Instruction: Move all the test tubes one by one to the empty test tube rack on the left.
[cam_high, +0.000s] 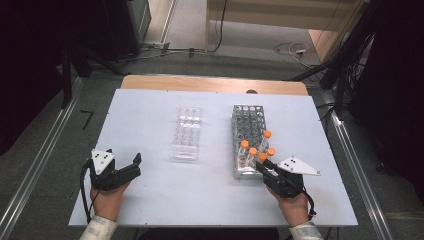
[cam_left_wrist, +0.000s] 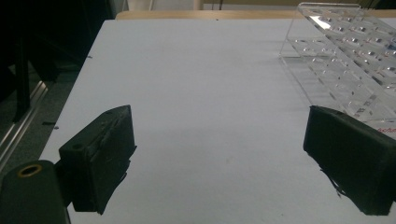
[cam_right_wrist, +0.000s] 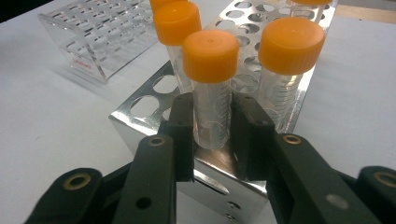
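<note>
Right claw (cam_right_wrist: 211, 135) clamped on orange-capped tube (cam_right_wrist: 211, 88) (in metal rack (cam_right_wrist: 140, 116)), left claw (cam_left_wrist: 219, 154) apart.

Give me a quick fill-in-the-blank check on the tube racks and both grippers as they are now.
1. The right gripper has its jaws on either side of a tube with an ____ cap.
2. That tube stands in the ____ rack.
3. The left gripper has its jaws ____, holding nothing.
4. The clear plastic rack holds ____ tubes.

Missing words: orange; metal; open; no
</note>
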